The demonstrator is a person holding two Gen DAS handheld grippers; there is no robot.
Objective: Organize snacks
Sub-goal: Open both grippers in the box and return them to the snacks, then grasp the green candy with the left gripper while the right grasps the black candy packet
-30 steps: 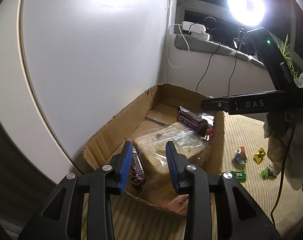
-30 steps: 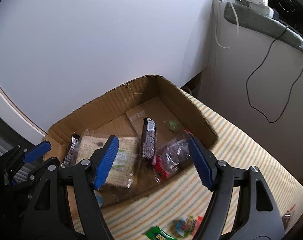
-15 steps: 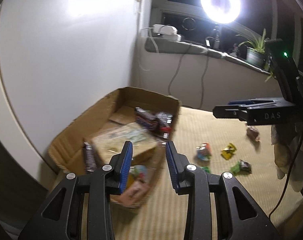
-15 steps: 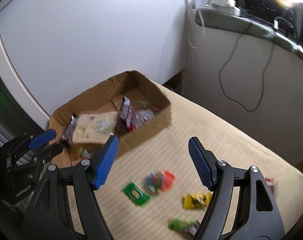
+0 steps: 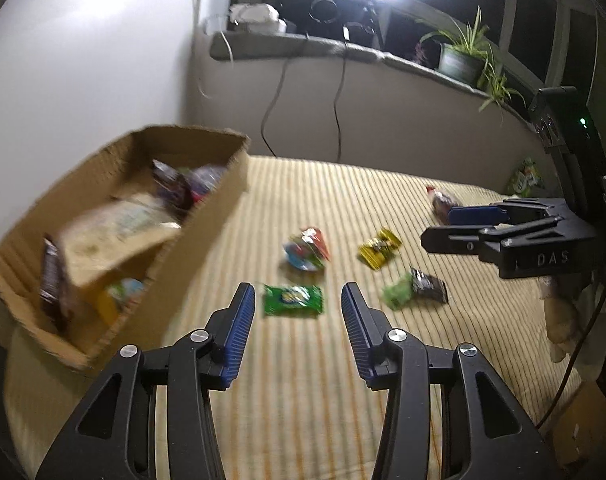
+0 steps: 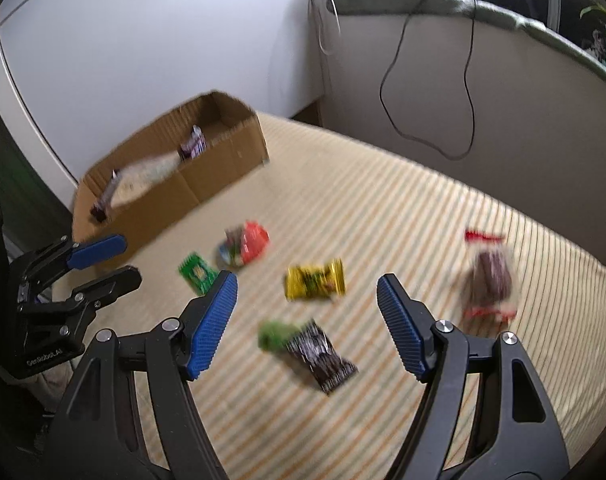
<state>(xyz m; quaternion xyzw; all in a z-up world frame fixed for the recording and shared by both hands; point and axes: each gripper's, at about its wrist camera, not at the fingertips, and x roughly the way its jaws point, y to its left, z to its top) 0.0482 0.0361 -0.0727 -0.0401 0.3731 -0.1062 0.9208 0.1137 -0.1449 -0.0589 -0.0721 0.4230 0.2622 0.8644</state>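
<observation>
The box [image 5: 207, 216] sat at the left of the striped cover [image 5: 303, 380], already part filled; loose packets lay near its open side. The left gripper [image 5: 299, 322] hovered over the green packet [image 5: 293, 300], jaws opening, nothing pressed between them. The right gripper [image 6: 307, 320] stood wide and empty above the yellow packet [image 6: 315, 282] and dark packet [image 6: 321, 350]. All looked light, soft, crinkly and slick film; probably best pinched across the flat middle, not the sealed ends.
</observation>
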